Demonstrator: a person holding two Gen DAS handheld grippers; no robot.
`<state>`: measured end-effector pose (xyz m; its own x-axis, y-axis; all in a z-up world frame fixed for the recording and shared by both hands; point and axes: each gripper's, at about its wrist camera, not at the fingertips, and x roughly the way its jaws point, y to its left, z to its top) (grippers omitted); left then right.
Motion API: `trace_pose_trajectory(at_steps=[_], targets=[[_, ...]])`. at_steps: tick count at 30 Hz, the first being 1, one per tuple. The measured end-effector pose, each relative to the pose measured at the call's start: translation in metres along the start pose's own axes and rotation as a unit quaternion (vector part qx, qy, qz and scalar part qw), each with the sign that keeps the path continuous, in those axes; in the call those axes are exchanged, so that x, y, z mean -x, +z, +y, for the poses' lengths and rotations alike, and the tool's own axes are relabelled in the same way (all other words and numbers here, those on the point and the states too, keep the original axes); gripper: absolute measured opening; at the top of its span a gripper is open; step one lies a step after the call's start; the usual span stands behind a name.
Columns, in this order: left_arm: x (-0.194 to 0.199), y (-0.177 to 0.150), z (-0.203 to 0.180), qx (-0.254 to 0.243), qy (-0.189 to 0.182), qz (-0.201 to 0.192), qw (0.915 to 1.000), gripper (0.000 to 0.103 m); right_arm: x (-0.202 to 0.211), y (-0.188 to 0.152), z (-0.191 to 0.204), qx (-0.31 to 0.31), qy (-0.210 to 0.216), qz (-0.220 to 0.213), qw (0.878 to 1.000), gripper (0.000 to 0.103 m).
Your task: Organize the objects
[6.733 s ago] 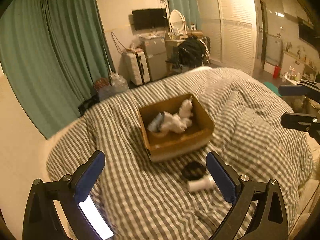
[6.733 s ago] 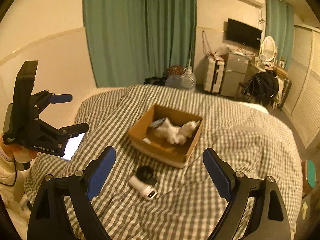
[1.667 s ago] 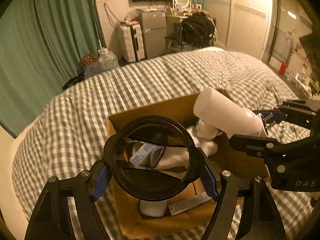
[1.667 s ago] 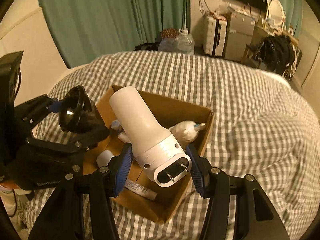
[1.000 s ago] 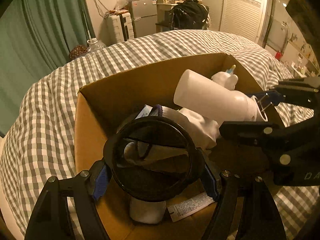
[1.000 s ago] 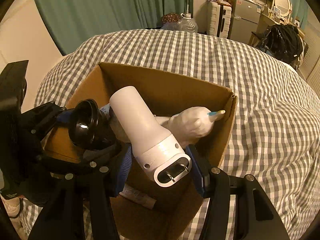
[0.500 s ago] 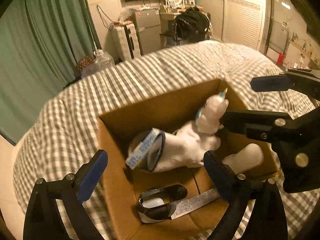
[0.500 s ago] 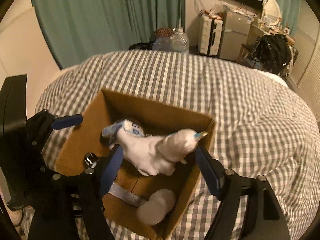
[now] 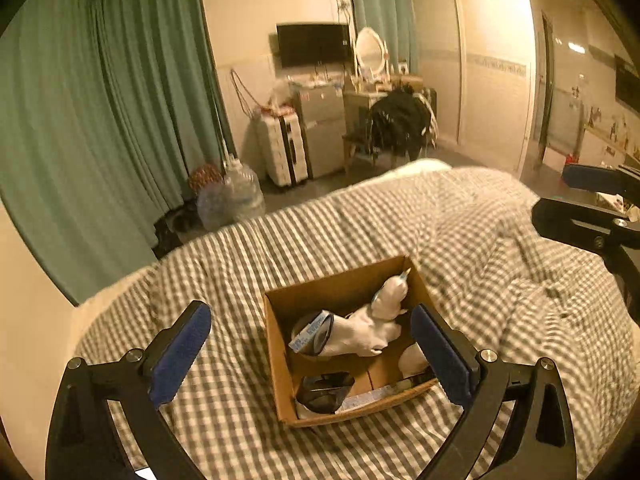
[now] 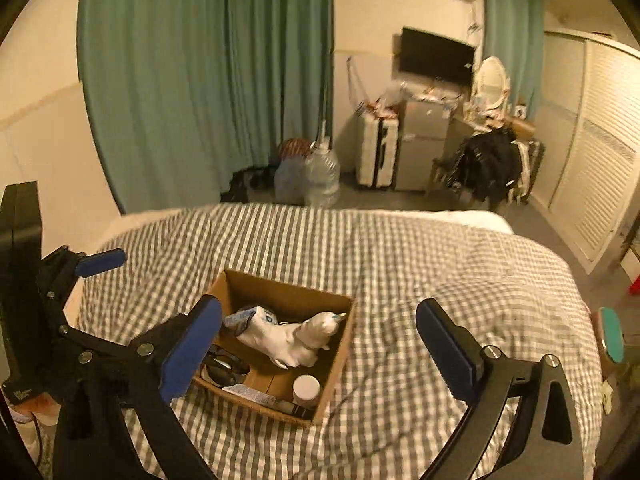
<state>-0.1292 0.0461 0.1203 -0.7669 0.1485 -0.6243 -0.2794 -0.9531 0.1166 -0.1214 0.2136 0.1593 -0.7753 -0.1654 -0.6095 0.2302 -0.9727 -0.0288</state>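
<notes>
Left claw: the left claw (image 9: 308, 354) stands wide with nothing between its blue pads; its jaws have just been opening, and it hangs above the near side of the box, empty.
Right claw: the right claw (image 10: 320, 354) is likewise spread and empty, its jaws also just opened; it sits off to the right of the left one, clear of the box walls.
Box: the cardboard box (image 10: 338, 360) rests on the checked bed cover (image 10: 440, 264), open top up, so things can be dropped in from above.
Black round part: the black ring-shaped piece (image 9: 326, 390) lies in the near left corner of the box, on the floor of it.
White cylinder: the white cylindrical device (image 10: 307, 388) lies in the near right corner, one round end showing.
Other contents: a white plush toy (image 10: 296, 338) sprawls across the middle with a small blue-and-white carton (image 9: 310, 332) at its left end; a flat tube or strip lies along the near wall.
Loose items: none can be seen on the cover around the box.
Task state: probably complete, or close to it, since both pieces sit inside and both claws are free.
</notes>
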Motion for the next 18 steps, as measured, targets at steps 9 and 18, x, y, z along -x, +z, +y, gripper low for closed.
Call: trace_pose_trajectory(at_steps=[9,18], targets=[[0.102,-0.009,-0.014,-0.007,0.027,-0.077,0.9967,0.103,0.112,-0.016,0.003,0.003,-0.019,-0.063,0.998,0.1],[0.133,-0.06,-0.02,0.028,0.011,-0.107,0.9938,0.103,0.158,-0.078,0.018,0.001,-0.043,-0.128,0.991,0.102]])
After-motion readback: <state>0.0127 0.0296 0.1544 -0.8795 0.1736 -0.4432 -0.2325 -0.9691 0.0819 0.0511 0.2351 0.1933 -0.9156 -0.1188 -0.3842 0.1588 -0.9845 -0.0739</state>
